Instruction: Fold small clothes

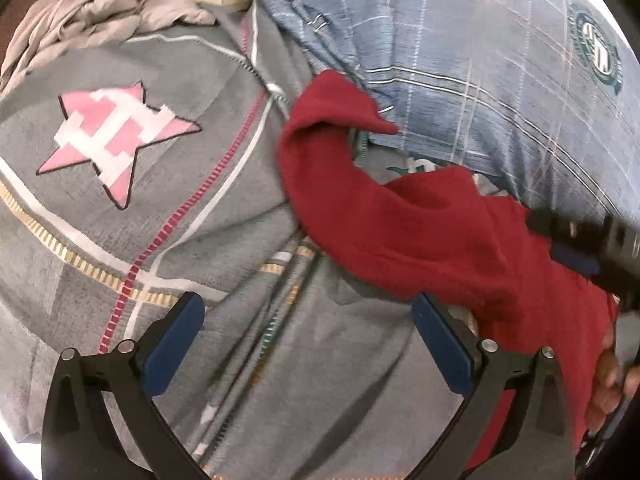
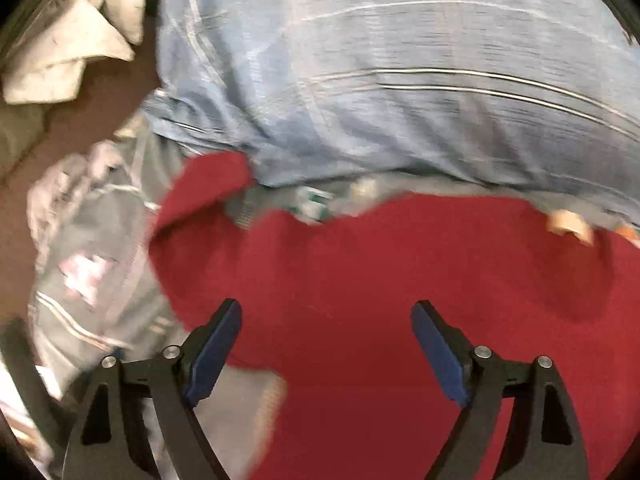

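A small red garment [image 1: 420,232] lies crumpled on a grey blanket [image 1: 120,220] with a pink star patch [image 1: 116,140]. My left gripper [image 1: 308,312] is open and empty, hovering over the grey blanket just left of the red garment. My right gripper [image 2: 326,320] is open, its fingers spread above the red garment [image 2: 380,280], holding nothing. In the left wrist view the right gripper's dark body [image 1: 592,244] reaches in over the garment from the right. The right wrist view is motion-blurred.
A blue plaid pillow [image 1: 480,60] with a green emblem [image 1: 598,54] lies behind the garment, also in the right wrist view [image 2: 400,80]. A beige cloth [image 1: 80,16] is bunched at the far left. White crumpled cloth [image 2: 72,56] sits on brown floor.
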